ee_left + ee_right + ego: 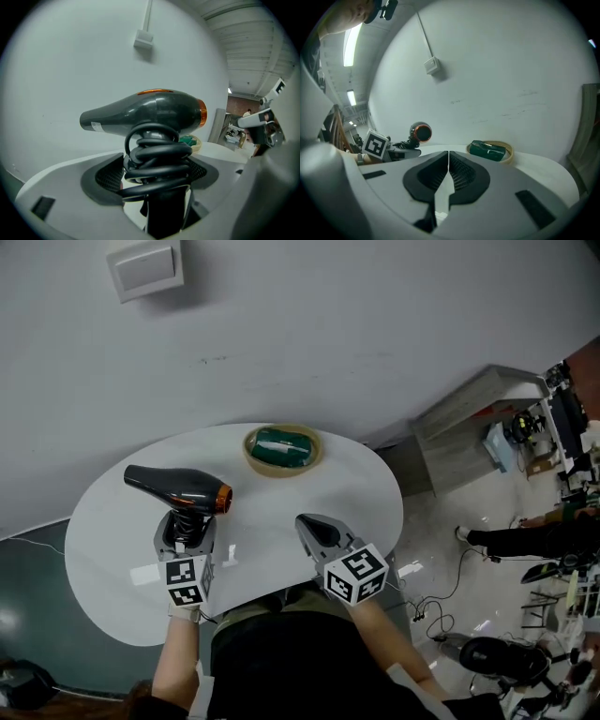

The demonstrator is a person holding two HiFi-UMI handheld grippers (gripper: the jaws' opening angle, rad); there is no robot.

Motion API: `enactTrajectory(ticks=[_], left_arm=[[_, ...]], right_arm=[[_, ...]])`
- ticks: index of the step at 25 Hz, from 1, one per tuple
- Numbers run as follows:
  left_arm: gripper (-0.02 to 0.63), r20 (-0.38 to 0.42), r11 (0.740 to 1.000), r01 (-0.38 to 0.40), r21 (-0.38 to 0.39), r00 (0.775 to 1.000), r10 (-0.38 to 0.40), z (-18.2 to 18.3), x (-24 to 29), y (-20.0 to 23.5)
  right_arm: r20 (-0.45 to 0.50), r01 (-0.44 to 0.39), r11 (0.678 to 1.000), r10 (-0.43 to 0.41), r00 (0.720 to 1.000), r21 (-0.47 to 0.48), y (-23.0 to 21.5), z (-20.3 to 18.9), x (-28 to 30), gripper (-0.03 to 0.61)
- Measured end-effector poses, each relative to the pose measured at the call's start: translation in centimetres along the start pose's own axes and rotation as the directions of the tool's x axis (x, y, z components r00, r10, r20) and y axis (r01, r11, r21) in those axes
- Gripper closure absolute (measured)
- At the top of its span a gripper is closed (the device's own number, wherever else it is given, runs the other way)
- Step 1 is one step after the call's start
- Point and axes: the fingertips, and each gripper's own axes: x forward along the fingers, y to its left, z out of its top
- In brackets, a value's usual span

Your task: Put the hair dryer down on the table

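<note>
A dark grey hair dryer (pixel 176 487) with an orange ring at its rear is held above the white round table (pixel 103 521), its barrel pointing left. My left gripper (pixel 185 524) is shut on its handle, which has the black cord wound round it (pixel 157 161). The dryer's body (pixel 145 112) fills the left gripper view. My right gripper (pixel 314 531) is shut with nothing between its jaws, over the table's front right part. From the right gripper view the dryer's orange-ringed end (pixel 421 132) shows at the left.
A shallow woven basket (pixel 317 457) holding a dark green box (pixel 284 447) sits at the table's far edge, near the grey wall. A white wall box (pixel 145 265) hangs above. Right of the table lie floor clutter, cables and a grey cabinet (pixel 473 423).
</note>
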Motion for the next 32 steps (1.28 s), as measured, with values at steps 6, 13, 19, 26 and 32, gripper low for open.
enactTrajectory(ticks=[6, 13, 19, 26, 32], left_arm=[[0.229, -0.088, 1.000, 0.015, -0.009, 0.996, -0.016, -1.5, 4.2, 1.2], [0.229, -0.164, 0.999, 0.021, -0.042, 0.986, -0.028, -3.3, 9.2, 1.9], [0.228, -0.210, 0.999, 0.016, -0.029, 0.977, -0.022, -4.0, 12.3, 1.8], [0.227, -0.256, 1.000, 0.002, -0.011, 0.967, -0.004, -4.3, 15.5, 1.9], [0.225, -0.301, 1.000, -0.016, -0.013, 0.954, 0.011, -5.4, 18.1, 2.1]], right_arm=[[-0.045, 0.071, 0.997, -0.071, 0.996, 0.009, -0.2, -0.8, -0.2, 0.560], [-0.083, 0.137, 0.990, -0.134, 0.988, 0.037, -1.4, -1.9, 0.0, 0.559], [-0.109, 0.181, 0.982, -0.174, 0.979, 0.060, -2.4, -2.7, -0.7, 0.559], [-0.137, 0.221, 0.972, -0.209, 0.968, 0.082, -3.7, -3.5, -1.8, 0.559], [-0.153, 0.241, 0.967, -0.226, 0.962, 0.088, -4.5, -3.8, -1.8, 0.559]])
